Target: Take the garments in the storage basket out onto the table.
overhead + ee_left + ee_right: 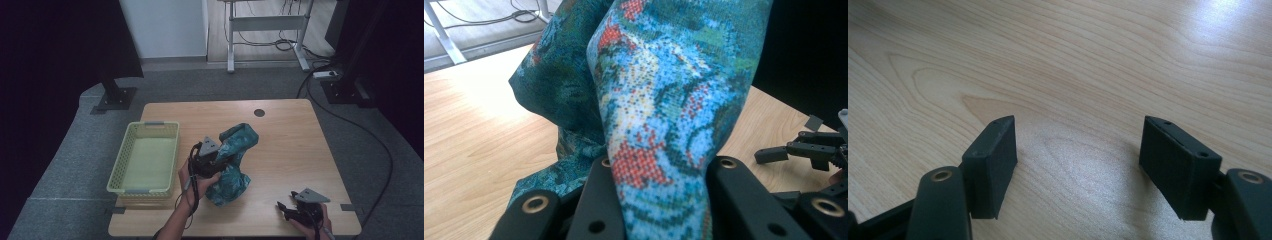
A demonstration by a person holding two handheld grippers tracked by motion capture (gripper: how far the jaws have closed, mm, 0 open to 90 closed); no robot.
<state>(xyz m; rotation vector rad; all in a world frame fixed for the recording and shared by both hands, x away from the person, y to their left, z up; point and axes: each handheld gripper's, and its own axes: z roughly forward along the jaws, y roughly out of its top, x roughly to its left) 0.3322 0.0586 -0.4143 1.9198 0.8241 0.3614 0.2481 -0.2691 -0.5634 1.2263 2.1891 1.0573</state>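
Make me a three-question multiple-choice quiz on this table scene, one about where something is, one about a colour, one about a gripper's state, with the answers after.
1. Where does the basket stand on the table?
A. at its left side
B. at its right edge
C. on the patterned cloth

2. What colour is the basket?
A. red
B. pale yellow-green
C. black

3. What is the right gripper doing?
A. clamping the cloth
B. holding the basket rim
C. open over bare wood, holding nothing

Answers:
1. A, the high view shows it left of the patterned cloth and the left gripper.
2. B, its lattice walls and floor are pale yellow-green.
3. C, the right gripper view shows its jaws spread with only wood grain between them; the left gripper is the one shut on the cloth.
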